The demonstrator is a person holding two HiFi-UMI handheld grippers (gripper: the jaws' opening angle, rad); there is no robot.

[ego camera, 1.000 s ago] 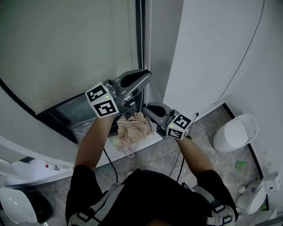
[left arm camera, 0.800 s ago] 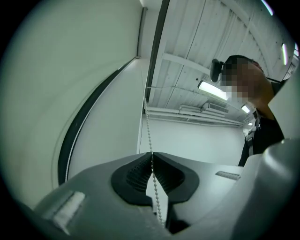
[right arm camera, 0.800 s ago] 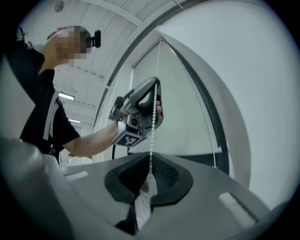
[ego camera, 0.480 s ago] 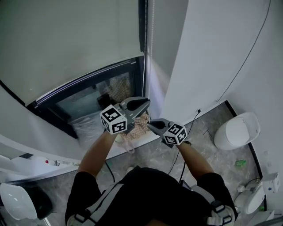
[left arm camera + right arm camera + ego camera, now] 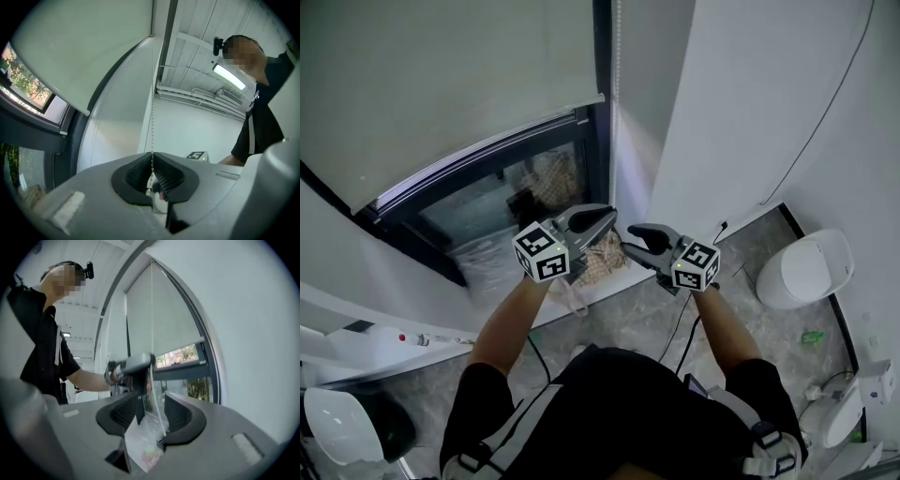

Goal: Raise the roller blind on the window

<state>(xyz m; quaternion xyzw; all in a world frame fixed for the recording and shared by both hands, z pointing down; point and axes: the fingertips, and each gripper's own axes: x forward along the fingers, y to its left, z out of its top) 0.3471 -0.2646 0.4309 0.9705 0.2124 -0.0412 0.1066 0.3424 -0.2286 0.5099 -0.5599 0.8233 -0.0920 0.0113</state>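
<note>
1. The room has a grey stone floor [image 5: 649, 321], a white wall [image 5: 750, 103] and a big window [image 5: 511, 192] with a dark frame.
2. The blind [image 5: 441, 84] covers the top part of the window. It is pale, plain and flat, with a bar [image 5: 487, 148] along its bottom edge. Below the bar the glass is bare, so the blind looks part of the way up, not all the way.
3. A thin bead chain [image 5: 618, 75] hangs down just beside the window frame, on the right of the blind.
4. The left gripper [image 5: 598, 220] is squeezed tight on the chain. In the left gripper view the chain goes straight up from between its pads.
5. The right gripper [image 5: 639, 239] is just beside the left one. Its jaws have just been opening and now stand wide. A thin pale line, most likely the chain, runs between them, but the pads do not press on it.
6. I think this is the low end of one pull on the chain, with the hands taking turns.
7. Next, the right gripper probably needs to go higher up the chain, squeeze it there and pull down, while the left one lets go. The chain is very thin, so it must sit right in the middle of the pads or it may slip out.
</note>
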